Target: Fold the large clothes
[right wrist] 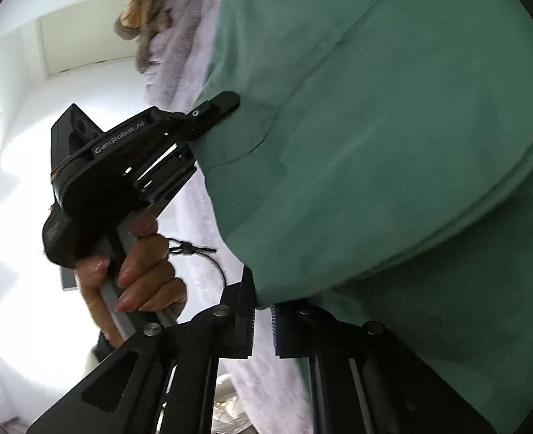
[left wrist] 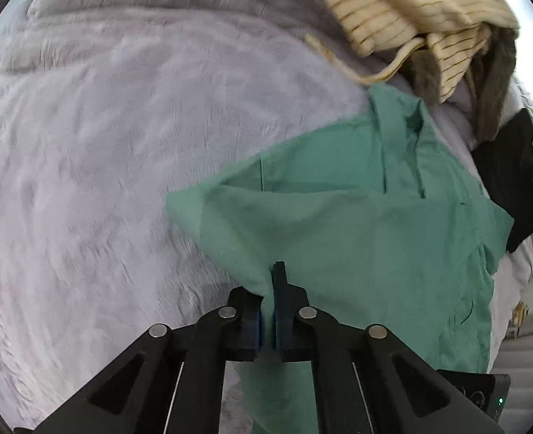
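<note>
The left gripper (left wrist: 273, 289) pinches the green garment (left wrist: 356, 224) tightly. The right gripper (right wrist: 262, 311) also holds its edge; striped clothes (left wrist: 411, 7) lie at 1 o'clock.

The one legible text is the brand "GenRobot.AI", printed in pale letters along the black side plate of the left gripper (right wrist: 217, 105), seen in the right wrist view at about nine o'clock from the green garment (right wrist: 393, 162). A small mark on that gripper's rounded black body, toward seven o'clock from the brand name, is too blurred to read. The left wrist view has no legible writing.
</note>
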Demonstrator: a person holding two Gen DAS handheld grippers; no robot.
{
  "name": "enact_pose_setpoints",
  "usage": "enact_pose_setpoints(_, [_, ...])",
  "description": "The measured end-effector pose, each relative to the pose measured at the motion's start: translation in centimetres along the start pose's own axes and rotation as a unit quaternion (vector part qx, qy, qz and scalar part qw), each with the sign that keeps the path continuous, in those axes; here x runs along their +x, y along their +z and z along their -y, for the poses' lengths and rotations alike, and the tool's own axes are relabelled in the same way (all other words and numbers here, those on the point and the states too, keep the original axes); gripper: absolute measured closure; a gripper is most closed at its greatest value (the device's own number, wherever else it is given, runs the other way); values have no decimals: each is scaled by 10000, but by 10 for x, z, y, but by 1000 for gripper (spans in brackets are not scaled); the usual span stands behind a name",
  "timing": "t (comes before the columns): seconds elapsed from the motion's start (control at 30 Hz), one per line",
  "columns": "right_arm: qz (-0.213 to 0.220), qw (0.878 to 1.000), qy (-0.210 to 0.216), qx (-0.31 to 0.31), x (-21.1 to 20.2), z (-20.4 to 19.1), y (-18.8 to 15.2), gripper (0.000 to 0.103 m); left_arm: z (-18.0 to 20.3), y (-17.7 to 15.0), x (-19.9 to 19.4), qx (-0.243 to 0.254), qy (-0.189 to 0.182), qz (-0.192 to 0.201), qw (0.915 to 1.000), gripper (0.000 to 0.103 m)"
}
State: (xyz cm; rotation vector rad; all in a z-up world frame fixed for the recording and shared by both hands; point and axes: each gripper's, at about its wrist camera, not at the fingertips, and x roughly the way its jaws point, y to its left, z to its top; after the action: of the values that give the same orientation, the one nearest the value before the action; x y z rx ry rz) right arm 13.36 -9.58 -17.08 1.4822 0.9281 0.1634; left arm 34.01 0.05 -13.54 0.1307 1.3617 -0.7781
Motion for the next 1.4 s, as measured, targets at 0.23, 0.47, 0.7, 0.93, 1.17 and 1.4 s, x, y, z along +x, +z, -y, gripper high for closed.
enact_pose_setpoints(0.23, [-313,9928,-656,-954,61,-31,-2,97,-32,17,6,30,234,-102,9997,98])
enact_pose_setpoints(0.47, [-1170,9791,-1076,-1269,40,-25,-25,95,-37,22,13,-226,337,41,9992,97])
enact_pose_setpoints(0.7, [370,9815,-1672,-853,-123,9,7,58,-19,16,-26,55,581,387,9975,97])
enact_pose_setpoints(0.93, [1778,9595,-2181,156,-222,56,84,58,-19,4,-9,-116,918,304,9952,97])
enact_pose_setpoints(1.17, [2005,9568,-2061,438,-208,60,96,60,-25,-3,10,-304,1108,309,9929,97])
enact_pose_setpoints(1.4, [2037,9581,-1916,623,-234,70,49,46,-21,0,-3,-399,1110,400,9922,97])
